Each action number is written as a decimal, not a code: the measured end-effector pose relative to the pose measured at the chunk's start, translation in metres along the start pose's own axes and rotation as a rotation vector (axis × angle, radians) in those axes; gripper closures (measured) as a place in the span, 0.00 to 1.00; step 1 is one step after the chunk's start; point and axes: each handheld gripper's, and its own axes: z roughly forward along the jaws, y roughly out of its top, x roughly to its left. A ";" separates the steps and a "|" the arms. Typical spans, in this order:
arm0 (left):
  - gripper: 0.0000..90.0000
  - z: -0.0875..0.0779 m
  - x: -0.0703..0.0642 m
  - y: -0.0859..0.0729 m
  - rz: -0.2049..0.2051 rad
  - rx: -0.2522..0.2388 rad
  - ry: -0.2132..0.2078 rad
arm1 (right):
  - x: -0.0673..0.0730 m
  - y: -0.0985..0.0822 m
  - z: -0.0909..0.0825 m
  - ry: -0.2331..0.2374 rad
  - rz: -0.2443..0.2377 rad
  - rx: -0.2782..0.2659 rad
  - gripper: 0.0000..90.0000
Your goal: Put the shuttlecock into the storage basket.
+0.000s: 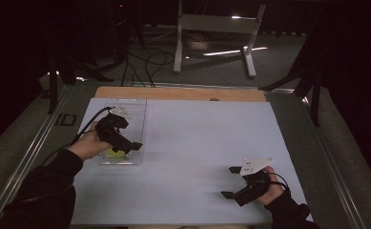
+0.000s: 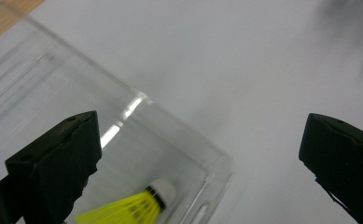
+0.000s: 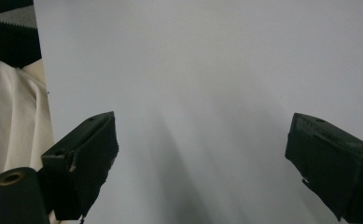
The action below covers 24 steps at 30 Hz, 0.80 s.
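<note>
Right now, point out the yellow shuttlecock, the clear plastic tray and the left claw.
yellow shuttlecock (image 2: 123, 211): left gripper view, on its yellow skirt.
clear plastic tray (image 2: 219, 163): left gripper view, on its near corner wall.
left claw (image 1: 126, 144): high view, midway between its open tips, over the tray.

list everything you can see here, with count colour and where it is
shuttlecock: 1, yellow skirt with white tip, lying inside the clear tray at its near end
clear tray: 1, see-through plastic, left side of the white surface
white surface: 1, white, covering most of the table
wooden table edge: 1, light brown, showing along the far side
stand legs: 1 frame, pale grey, on the floor beyond the table
cables: several, black, on the floor behind the table
cloth: 1, cream, off the surface's edge in the right gripper view
left gripper: 1, black, open, over the tray's near end
right gripper: 1, black, open, over the near right of the surface, nothing between its jaws
</note>
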 end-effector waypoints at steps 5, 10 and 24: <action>0.00 0.003 -0.016 0.003 0.055 -0.071 -0.058 | -0.001 -0.003 -0.002 -0.008 0.017 -0.009 0.10; 0.00 0.010 -0.034 0.006 0.095 -0.133 -0.092 | -0.003 -0.005 -0.004 -0.025 0.033 -0.021 0.10; 0.00 0.035 -0.067 0.001 0.150 -0.201 -0.155 | -0.006 -0.009 -0.004 -0.036 0.054 -0.033 0.10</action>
